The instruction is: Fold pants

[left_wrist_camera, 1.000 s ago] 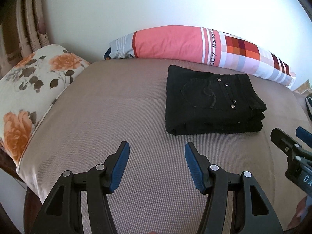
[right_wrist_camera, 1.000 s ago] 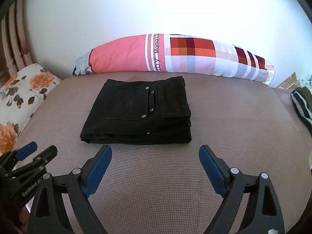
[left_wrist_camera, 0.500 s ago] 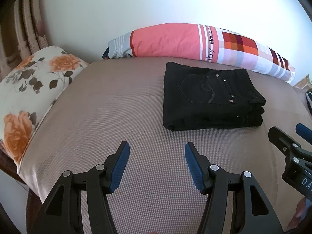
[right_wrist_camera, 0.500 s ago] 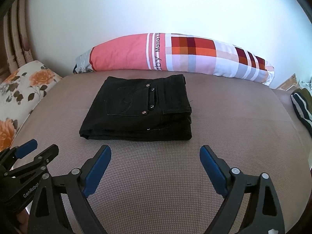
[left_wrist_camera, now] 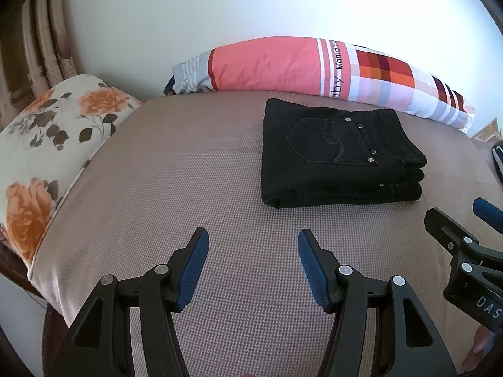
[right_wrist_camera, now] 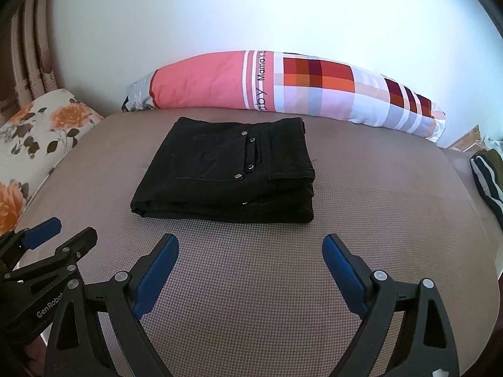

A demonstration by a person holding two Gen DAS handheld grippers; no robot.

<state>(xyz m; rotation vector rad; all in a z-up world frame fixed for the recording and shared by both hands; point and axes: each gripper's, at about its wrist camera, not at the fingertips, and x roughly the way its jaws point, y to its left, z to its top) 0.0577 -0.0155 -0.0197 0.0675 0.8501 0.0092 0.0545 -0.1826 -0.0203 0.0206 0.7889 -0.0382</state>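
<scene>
Pants folded, both grippers backed off.

I hold the left gripper (left_wrist_camera: 252, 238) and right gripper (right_wrist_camera: 250, 245) spread and empty, short of the black pants (right_wrist_camera: 229, 172) (a neat stack on the bed (right_wrist_camera: 251, 282)), so nothing disturbs it.

A patchwork bolster (right_wrist_camera: 283, 91) is laid along the white wall (right_wrist_camera: 251, 15); a floral pillow (left_wrist_camera: 53, 132) is set at the bed's (left_wrist_camera: 188, 172) left edge

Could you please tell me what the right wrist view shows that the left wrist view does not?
Only the right wrist view shows the whole striped garment at the bed's right edge. Only the left wrist view shows most of the flowered pillow. Both show the folded black pants on the mattress, the long pillow and both open grippers, left gripper, right gripper.
</scene>
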